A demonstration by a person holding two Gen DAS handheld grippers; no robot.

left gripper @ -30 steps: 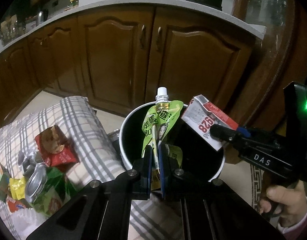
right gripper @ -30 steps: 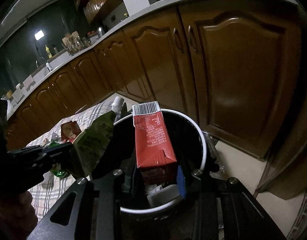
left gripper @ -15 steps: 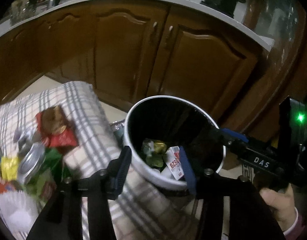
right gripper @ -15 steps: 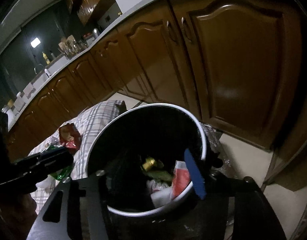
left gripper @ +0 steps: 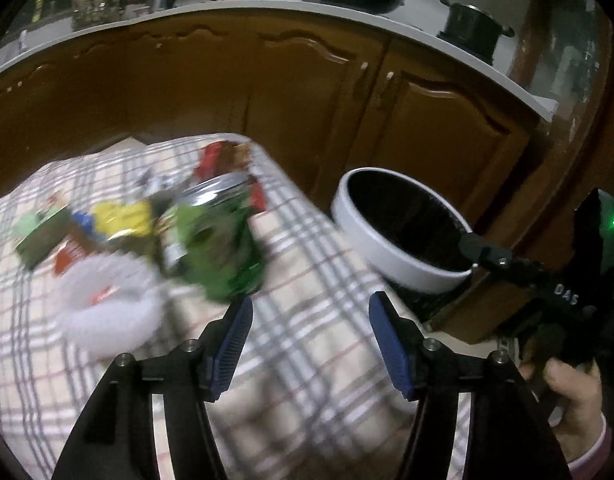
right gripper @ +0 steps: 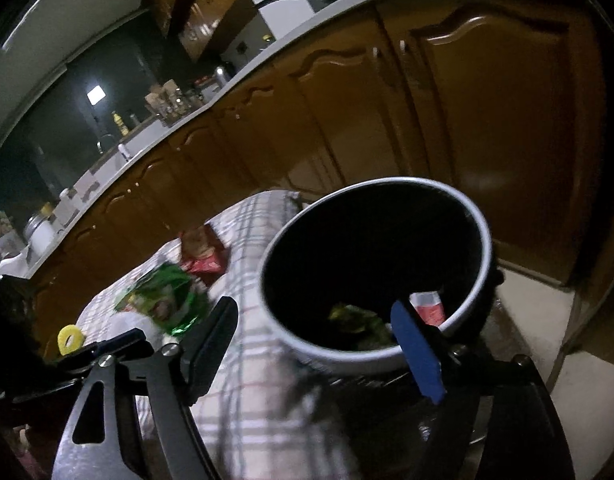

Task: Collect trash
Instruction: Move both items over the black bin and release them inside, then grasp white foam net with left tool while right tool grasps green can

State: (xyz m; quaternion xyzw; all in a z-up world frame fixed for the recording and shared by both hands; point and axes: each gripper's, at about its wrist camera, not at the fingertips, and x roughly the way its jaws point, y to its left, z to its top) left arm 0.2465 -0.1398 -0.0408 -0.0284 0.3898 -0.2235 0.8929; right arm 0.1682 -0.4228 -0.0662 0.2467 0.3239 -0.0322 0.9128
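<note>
Checked cloth (left gripper: 307, 264) covers the worktop; its right edge falls away just beside the bin, its far edge ends short of the brown cabinet doors (left gripper: 315, 92). Bare cloth lies near the left hand-held gripper, giving open room in front of its fingers.

Bin (right gripper: 477, 280): round, white rim, dark inside, standing right of the cloth and close to the cabinets. Green wrapper (right gripper: 357, 318) and a red-and-white carton (right gripper: 427, 306) lie at its bottom.

Trash pile (left gripper: 147, 232): blurred, on the left and far part of the cloth. Green packet (left gripper: 223, 256), yellow wrapper (left gripper: 123, 216), red packet (left gripper: 219, 156), white crumpled item (left gripper: 107, 312).

Left hand-held gripper (left gripper: 309, 312): jaws opening, blue pads well apart, nothing between them. It hangs over bare cloth, near side of the pile, tilted downward.

Right hand-held gripper (right gripper: 313, 326): jaws opening, wide, empty. Its right finger overlaps the near rim of the bin in view; contact cannot be told. It points down toward the bin mouth.

Person's hand (left gripper: 575, 404): lower right in the left wrist view, wrapped round the right hand-held gripper's handle, pink sleeve cuff at the wrist.
</note>
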